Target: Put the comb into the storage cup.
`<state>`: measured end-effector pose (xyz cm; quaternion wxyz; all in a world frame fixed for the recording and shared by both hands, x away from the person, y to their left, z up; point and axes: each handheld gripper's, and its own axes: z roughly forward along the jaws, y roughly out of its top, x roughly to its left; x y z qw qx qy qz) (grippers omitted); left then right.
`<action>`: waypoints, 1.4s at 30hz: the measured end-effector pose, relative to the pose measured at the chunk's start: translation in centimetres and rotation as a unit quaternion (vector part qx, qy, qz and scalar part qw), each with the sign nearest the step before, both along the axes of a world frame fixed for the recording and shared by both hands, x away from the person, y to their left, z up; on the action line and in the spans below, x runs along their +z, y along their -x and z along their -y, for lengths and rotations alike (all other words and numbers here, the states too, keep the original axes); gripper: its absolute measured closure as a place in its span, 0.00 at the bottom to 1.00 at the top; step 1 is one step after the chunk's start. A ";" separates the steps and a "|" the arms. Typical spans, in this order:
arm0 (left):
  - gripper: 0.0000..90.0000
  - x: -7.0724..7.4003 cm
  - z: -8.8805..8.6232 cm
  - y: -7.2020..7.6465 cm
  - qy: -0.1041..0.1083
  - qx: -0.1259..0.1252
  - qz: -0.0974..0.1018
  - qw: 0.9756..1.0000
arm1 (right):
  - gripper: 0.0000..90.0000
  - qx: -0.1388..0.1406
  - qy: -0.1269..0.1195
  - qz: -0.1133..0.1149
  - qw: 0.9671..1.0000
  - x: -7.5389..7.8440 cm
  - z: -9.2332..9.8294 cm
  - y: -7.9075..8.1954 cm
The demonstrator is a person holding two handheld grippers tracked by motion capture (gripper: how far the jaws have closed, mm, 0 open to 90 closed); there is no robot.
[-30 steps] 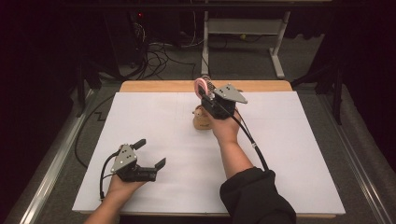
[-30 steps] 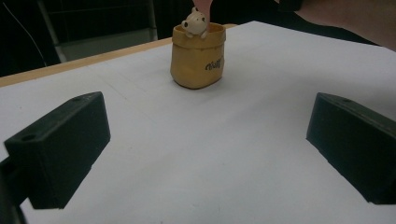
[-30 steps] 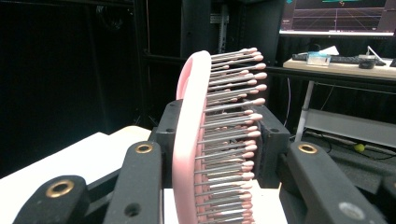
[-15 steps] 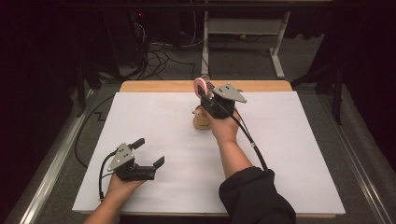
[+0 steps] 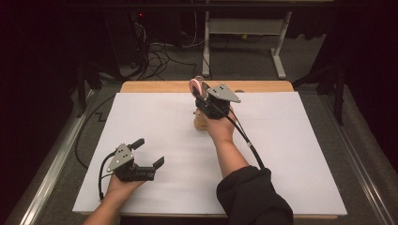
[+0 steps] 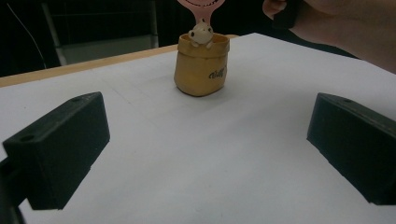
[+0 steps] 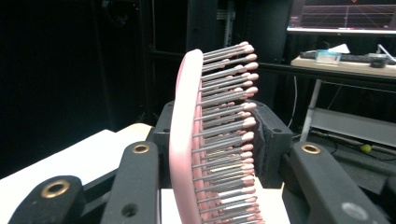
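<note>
right gripper view: right tool (image 7: 210,154) clenched on pink hairbrush (image 7: 205,140); left tool (image 5: 148,152) released.

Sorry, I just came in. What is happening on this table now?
A person works with one tool in each hand over a white table. The right tool is shut on a pink hairbrush and holds it upright, with the handle end going down into a small tan pouch-shaped holder. The holder stands on the far middle of the table. The left tool rests near the front left, jaws open, holding nothing.
</note>
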<state>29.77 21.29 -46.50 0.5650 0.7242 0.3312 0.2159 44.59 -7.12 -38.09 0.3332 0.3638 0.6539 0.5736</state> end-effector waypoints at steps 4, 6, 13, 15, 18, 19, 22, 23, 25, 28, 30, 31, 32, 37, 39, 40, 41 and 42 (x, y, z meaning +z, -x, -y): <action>0.00 0.0 0.0 0.0 -0.001 0.000 -0.001 1.000 | 0.67 0.008 0.006 0.000 1.000 -0.1 -0.8 0.0; 0.00 0.0 0.1 0.0 -0.002 -0.001 0.000 1.000 | 0.67 0.011 0.011 0.002 1.000 -0.1 -1.1 -0.1; 0.00 0.0 0.2 0.0 -0.004 -0.003 -0.002 1.000 | 0.66 0.021 0.015 -0.002 1.000 -0.3 -2.2 -0.3; 0.00 0.0 0.1 0.0 -0.005 -0.003 -0.004 1.000 | 0.66 0.022 0.015 -0.002 1.000 -0.3 -2.5 -0.4; 0.00 -0.1 0.1 0.0 -0.006 -0.003 -0.003 1.000 | 0.65 0.024 0.014 -0.004 1.000 -0.4 -2.7 -0.3; 0.00 -0.1 0.1 0.0 -0.006 -0.003 -0.004 1.000 | 0.65 0.024 0.013 -0.004 1.000 -0.5 -2.8 -0.3; 0.00 -0.1 0.2 0.0 -0.006 -0.004 -0.003 1.000 | 0.65 0.025 0.015 -0.002 1.000 -0.6 -3.0 -0.1; 0.00 -0.1 0.2 0.0 -0.005 -0.003 -0.003 1.000 | 0.64 0.025 0.015 -0.001 1.000 -0.6 -3.0 -0.1; 0.00 -0.1 0.2 0.0 -0.006 -0.003 -0.003 1.000 | 0.64 0.027 0.016 -0.002 1.000 -0.6 -3.0 -0.1; 0.00 -0.1 0.2 0.0 -0.010 -0.005 -0.004 1.000 | 0.62 0.030 0.014 -0.009 0.999 -0.6 -3.1 0.1; 0.00 -0.1 0.2 0.0 -0.007 -0.004 -0.003 1.000 | 0.61 0.032 0.017 -0.009 0.999 -0.7 -3.2 0.1; 0.00 -0.1 0.2 0.0 -0.007 -0.004 -0.003 1.000 | 0.61 0.034 0.018 -0.009 0.999 -0.8 -3.3 0.1; 0.00 -0.1 0.2 0.0 -0.007 -0.004 -0.003 1.000 | 0.61 0.034 0.018 -0.010 0.999 -0.9 -3.4 0.1; 0.00 -0.1 0.2 0.0 -0.010 -0.004 -0.004 1.000 | 0.60 0.037 0.020 -0.010 0.999 -1.1 -3.7 0.2; 0.00 -0.1 0.2 0.0 -0.011 -0.004 -0.002 1.000 | 0.60 0.040 0.022 -0.010 0.999 -1.2 -3.8 0.3; 0.00 -0.1 0.2 0.0 -0.012 -0.004 -0.002 1.000 | 0.59 0.040 0.023 -0.009 0.999 -1.2 -3.8 0.3; 0.00 -0.1 0.2 0.0 -0.012 -0.003 -0.002 1.000 | 0.59 0.041 0.024 -0.010 0.999 -1.2 -3.9 0.4; 0.00 -0.1 0.2 0.0 -0.012 -0.003 -0.003 1.000 | 0.58 0.042 0.024 -0.010 0.999 -1.2 -3.9 0.4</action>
